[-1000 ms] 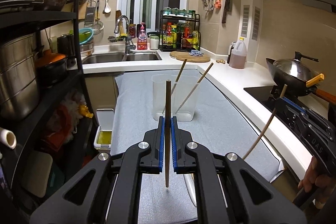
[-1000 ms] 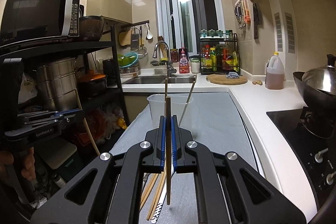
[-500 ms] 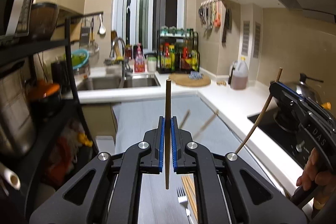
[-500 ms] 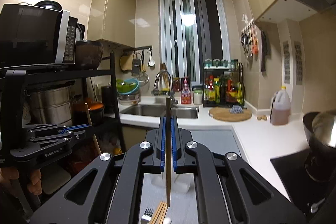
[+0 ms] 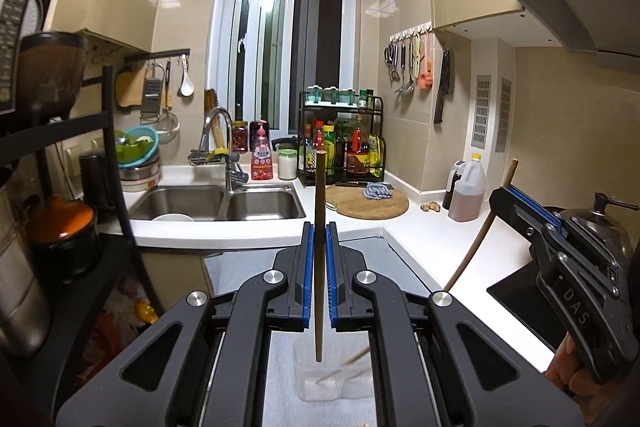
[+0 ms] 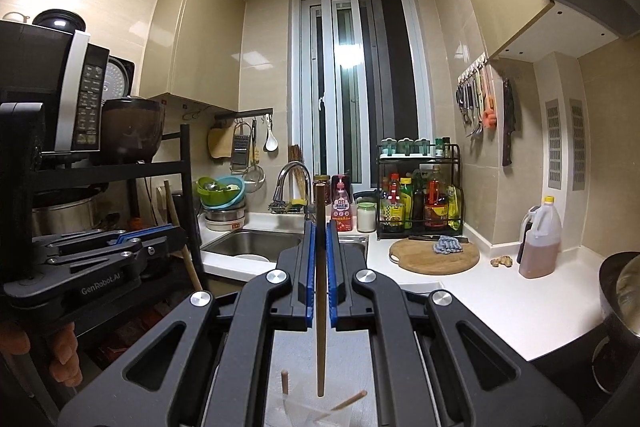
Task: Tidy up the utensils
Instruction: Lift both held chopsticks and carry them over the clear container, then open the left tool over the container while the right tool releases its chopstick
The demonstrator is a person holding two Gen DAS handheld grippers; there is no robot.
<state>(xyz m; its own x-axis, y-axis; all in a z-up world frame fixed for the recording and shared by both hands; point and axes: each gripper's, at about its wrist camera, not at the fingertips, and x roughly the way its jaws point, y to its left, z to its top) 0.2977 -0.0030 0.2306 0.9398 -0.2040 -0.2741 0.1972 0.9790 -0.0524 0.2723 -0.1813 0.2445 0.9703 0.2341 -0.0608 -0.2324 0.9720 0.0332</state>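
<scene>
In the left wrist view my left gripper [image 5: 319, 227] is shut on a wooden chopstick [image 5: 319, 187] that stands upright. Its lower tip hangs above a clear plastic container [image 5: 304, 383] that holds two slanted chopsticks. My right gripper [image 5: 506, 193] shows at the right of that view, shut on a second chopstick [image 5: 478, 243]. In the right wrist view the right gripper [image 6: 319, 225] clamps its upright chopstick [image 6: 320, 355] over the same container [image 6: 296, 413]. The left gripper [image 6: 176, 233] appears at the left there, with a person's hand below it.
A double sink [image 5: 216, 203] with a faucet sits ahead. A round cutting board [image 5: 372, 205], a spice rack [image 5: 340, 143] and an oil jug [image 5: 466, 191] stand on the white counter. A wok [image 6: 624, 291] is at the right. A black shelf [image 6: 120, 175] carries pots and a microwave at the left.
Both grippers have risen and moved forward with their chopsticks. The container went from ahead of them to just beneath. The fork and loose chopsticks on the mat have dropped out of view.
</scene>
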